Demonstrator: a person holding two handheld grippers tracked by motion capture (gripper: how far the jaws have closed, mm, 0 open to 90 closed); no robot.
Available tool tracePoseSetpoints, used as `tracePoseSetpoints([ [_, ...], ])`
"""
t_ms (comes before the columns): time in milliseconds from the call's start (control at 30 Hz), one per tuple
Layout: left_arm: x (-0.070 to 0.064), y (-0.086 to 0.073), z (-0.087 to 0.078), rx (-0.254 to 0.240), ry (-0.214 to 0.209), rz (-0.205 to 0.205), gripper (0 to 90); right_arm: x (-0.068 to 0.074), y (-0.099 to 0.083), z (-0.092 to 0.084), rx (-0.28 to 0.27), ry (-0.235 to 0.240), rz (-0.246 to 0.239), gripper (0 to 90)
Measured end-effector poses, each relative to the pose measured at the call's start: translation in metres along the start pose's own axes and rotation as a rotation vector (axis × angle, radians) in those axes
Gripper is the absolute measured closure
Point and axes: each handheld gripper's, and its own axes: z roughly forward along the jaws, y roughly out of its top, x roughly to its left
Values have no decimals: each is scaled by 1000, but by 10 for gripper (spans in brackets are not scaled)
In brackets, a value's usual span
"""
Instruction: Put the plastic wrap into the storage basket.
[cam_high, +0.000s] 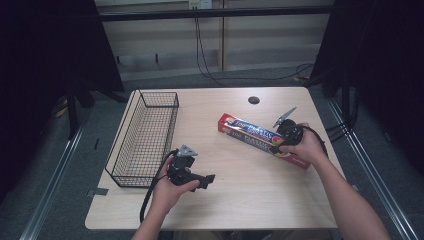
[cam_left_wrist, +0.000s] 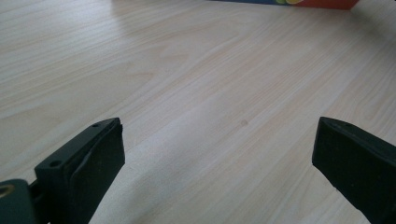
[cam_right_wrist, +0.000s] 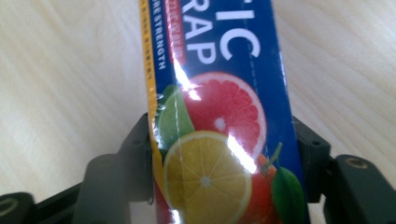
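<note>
A long blue and red plastic wrap box (cam_high: 248, 133) lies slantwise on the right half of the wooden table (cam_high: 240, 200). My right gripper (cam_high: 281, 144) comes down on the box's near end. In the right gripper view its jaws press both long sides of the box (cam_right_wrist: 215, 93), by the printed citrus fruit, so the right gripper (cam_right_wrist: 222, 137) is shut on it. My left gripper (cam_high: 209, 181) is held low over bare wood near the table's front, pointing right. In its own view the left gripper (cam_left_wrist: 219, 135) is wide open with nothing between the jaws; the box's edge (cam_left_wrist: 322, 3) shows far off.
A black wire basket (cam_high: 122, 131) stands along the table's left side, close behind the left hand. A dark round hole (cam_high: 253, 100) sits near the table's far edge. Cables hang down the wall behind.
</note>
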Motion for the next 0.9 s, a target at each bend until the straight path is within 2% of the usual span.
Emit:
tracePoseSetpoints([
  [100,0,0,0,2,2,4,26,3,4,-1,33,-12,-24,414],
  [233,1,0,-2,-3,3,7,27,2,3,-1,37,3,-17,421],
  [267,1,0,-3,-7,4,2,27,4,3,-2,44,-1,-3,423],
  [367,2,0,-3,-8,2,-4,27,5,3,-3,47,7,-8,427],
  [400,1,-1,-2,-15,5,-19,27,5,3,-4,46,8,-10,427],
  [433,1,-1,-2,-15,5,-19,27,7,4,-6,57,3,6,428],
  [467,2,0,-3,-6,4,2,27,7,3,-7,48,0,-1,429],
  [567,2,1,-6,-17,3,-9,27,9,3,-12,43,2,5,431],
  [600,3,2,-7,-14,4,4,27,11,3,-14,44,-1,9,432],
  [700,3,3,-9,-19,8,-1,27,11,2,-19,27,0,8,433],
  [733,3,3,-9,-19,8,-1,27,12,2,-21,20,4,1,433],
  [767,2,4,-9,-28,11,-14,27,12,2,-23,18,16,19,433],
  [800,3,5,-9,-23,4,-3,27,13,2,-25,10,13,8,434],
  [833,1,5,-9,-25,6,-11,27,15,2,-27,12,21,18,434],
  [867,1,6,-9,-10,7,6,27,14,2,-29,-5,22,5,434],
  [900,-1,6,-7,-25,3,-5,27,17,2,-30,-14,27,18,434],
])
